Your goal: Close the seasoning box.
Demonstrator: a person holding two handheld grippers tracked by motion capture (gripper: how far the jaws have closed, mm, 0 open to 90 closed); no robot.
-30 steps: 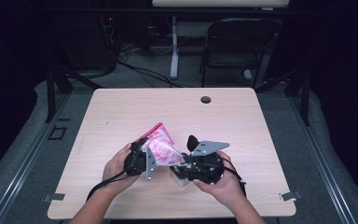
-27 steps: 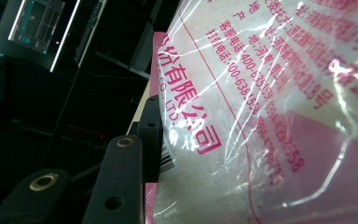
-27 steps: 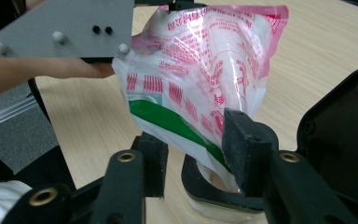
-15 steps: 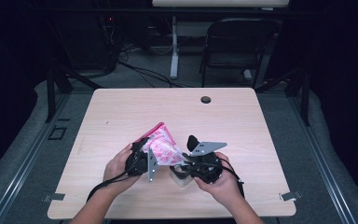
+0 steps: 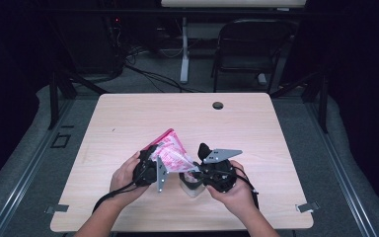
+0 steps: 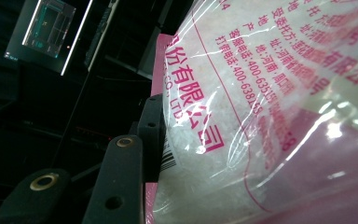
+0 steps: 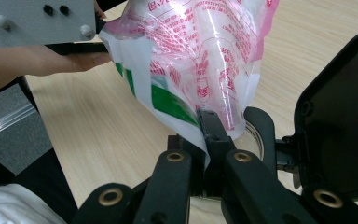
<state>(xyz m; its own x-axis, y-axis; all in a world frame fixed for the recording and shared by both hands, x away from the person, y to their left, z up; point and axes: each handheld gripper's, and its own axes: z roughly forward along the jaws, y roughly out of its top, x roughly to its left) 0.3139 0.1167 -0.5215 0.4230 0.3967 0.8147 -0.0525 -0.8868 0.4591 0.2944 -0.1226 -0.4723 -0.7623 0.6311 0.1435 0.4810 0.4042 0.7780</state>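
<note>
A clear and pink plastic bag (image 5: 170,149) of white grains, printed with red characters, hangs tilted over the front of the table. My left gripper (image 5: 153,167) is shut on the bag's left side; in the left gripper view one black jaw presses against the bag (image 6: 270,107) and the other jaw is hidden behind it. My right gripper (image 7: 206,128) has just been closing and now pinches the bag's lower corner (image 7: 186,112). Under that corner stands a clear container (image 5: 190,186) with its black hinged lid (image 7: 338,121) flipped open.
The pale wooden table (image 5: 128,118) has a round cable hole (image 5: 217,105) near its far edge. A black chair (image 5: 249,49) and cables lie on the floor beyond the table. Both hands work close to the table's front edge.
The right gripper has edged left toward the bag and now has its lower corner between its jaws. The left hand and the bag have stayed where they were.
</note>
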